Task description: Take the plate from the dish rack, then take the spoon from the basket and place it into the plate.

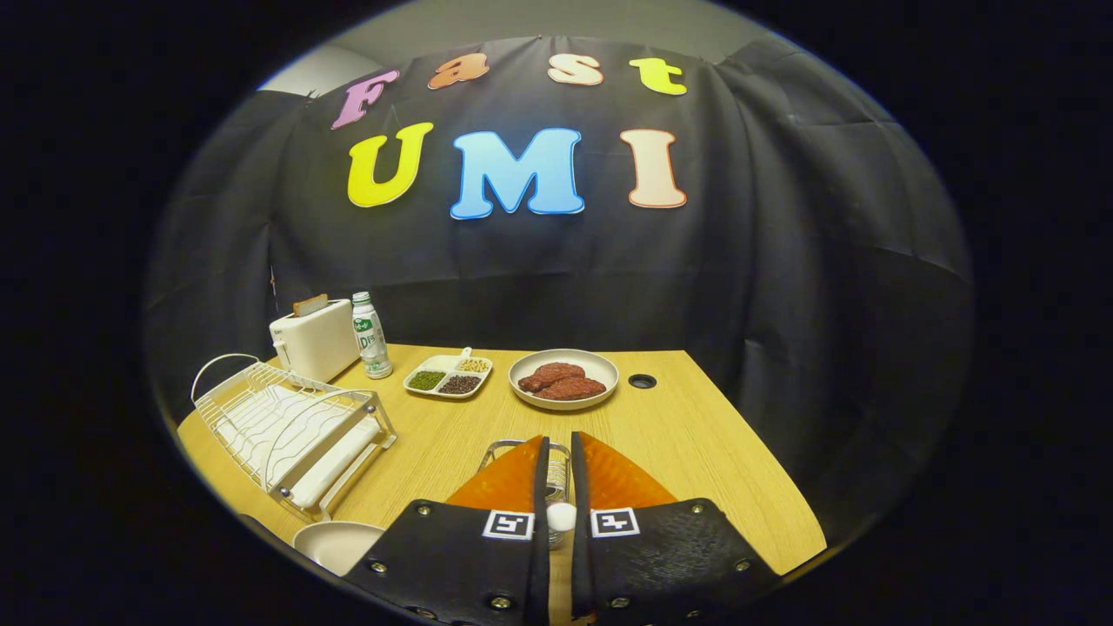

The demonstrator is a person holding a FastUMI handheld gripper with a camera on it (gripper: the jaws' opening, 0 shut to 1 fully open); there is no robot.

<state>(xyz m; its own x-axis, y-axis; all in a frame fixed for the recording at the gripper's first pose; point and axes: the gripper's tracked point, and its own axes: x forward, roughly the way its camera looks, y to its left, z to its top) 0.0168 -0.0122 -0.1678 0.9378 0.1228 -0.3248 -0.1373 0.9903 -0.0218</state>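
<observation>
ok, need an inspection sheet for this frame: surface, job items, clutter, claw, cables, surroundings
Surface: wooden table, round hole near its far edge.
Job's things: dish rack beside the fingers, no plate in it; plate on the table in front of the rack; wire basket behind the fingertips; white spoon end between the fingers.
Clutter: toaster, bottle, divided tray of beans, bowl of meat.
Claw: fingers nearly together around the spoon end; contact unclear.
Cables: nothing seen.
Surroundings: black cloth wall.
</observation>
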